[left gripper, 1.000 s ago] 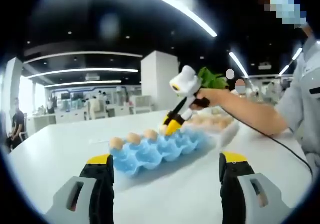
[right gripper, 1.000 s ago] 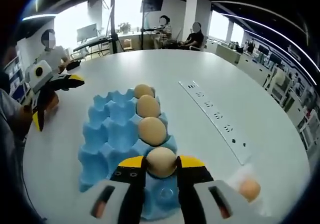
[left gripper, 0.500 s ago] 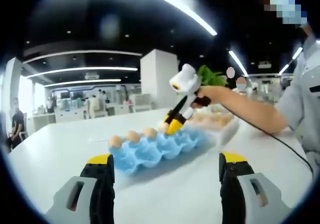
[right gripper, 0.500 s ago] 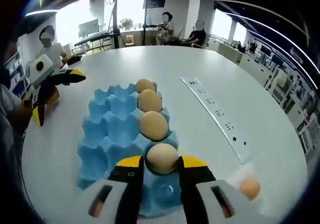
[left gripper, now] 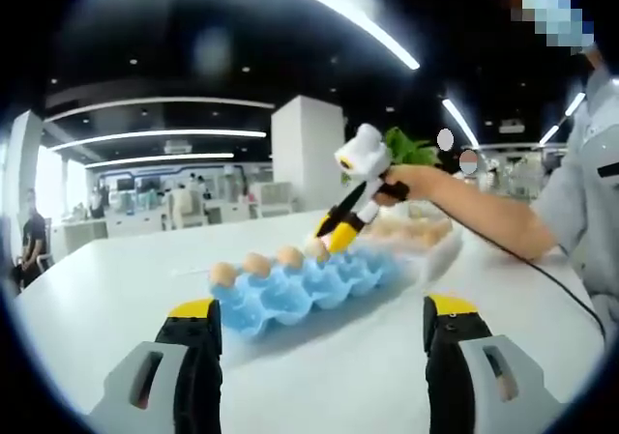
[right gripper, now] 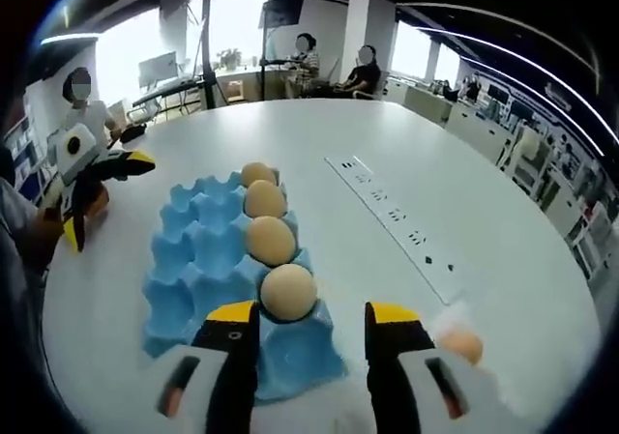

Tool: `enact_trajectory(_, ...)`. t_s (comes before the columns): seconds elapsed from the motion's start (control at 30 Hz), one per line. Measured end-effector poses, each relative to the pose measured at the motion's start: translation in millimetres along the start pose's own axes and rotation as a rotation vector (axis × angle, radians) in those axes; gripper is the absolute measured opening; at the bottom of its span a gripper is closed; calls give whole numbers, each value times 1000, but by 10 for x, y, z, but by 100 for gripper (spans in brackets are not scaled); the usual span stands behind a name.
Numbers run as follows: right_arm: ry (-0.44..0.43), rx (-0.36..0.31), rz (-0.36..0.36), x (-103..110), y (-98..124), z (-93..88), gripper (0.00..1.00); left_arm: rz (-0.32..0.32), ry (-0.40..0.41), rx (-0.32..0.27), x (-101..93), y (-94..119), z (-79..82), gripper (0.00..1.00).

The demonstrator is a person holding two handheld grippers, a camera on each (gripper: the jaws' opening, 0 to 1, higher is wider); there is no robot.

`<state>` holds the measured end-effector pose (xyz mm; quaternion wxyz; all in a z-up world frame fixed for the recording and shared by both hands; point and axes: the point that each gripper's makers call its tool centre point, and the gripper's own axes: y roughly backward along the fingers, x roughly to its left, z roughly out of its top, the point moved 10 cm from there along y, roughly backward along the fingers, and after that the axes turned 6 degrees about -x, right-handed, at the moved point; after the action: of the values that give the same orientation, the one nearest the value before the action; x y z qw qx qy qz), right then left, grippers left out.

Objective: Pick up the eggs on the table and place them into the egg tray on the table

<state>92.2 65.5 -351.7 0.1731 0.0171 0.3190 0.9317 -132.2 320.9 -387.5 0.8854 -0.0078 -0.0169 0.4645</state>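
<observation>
A blue egg tray (right gripper: 189, 272) lies on the white table (right gripper: 319, 144), with a row of several brown eggs along its right edge. The nearest egg (right gripper: 288, 292) sits in a cup just ahead of my right gripper (right gripper: 311, 320), whose jaws stand open and apart from it. In the left gripper view the tray (left gripper: 309, 289) lies ahead, the eggs (left gripper: 257, 265) line its far edge, and the right gripper (left gripper: 336, 235) hovers over the tray's far end. My left gripper (left gripper: 324, 323) is open and holds nothing, low over the table short of the tray.
A white power strip (right gripper: 392, 226) runs along the table right of the tray. A loose egg (right gripper: 462, 345) lies at the near right. A clear container with eggs (left gripper: 418, 233) stands behind the tray. A person's arm (left gripper: 484, 217) reaches in; people sit at a far desk.
My right gripper has opened and let go of the egg, which now rests in the tray's nearest cup. That gripper has drawn back a little. The left gripper has stayed put.
</observation>
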Motion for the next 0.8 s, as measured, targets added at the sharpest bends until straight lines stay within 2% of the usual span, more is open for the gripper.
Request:
enact_trajectory(0.1,-14,-9,-10,-142,-4,25,49,-1,3,1,-1,-2,-6,87)
enact_trajectory(0.37,-31,-45,-35,-208,101,-9,52,-6,4,9,-4,-18,-25,87)
enact_trajectory(0.43,-43,-69,-61,-286,143,-9,53,-5,3,8,-2,-16,-22,87)
enact_trajectory(0.6,-37,-109,-117,-327,233,-36,56,-7,3,7,-7,-14,-21,87)
enact_trajectory(0.8,-13,-113,-179,-405,242,-61,61,-6,1,7,-5,-8,-17,87)
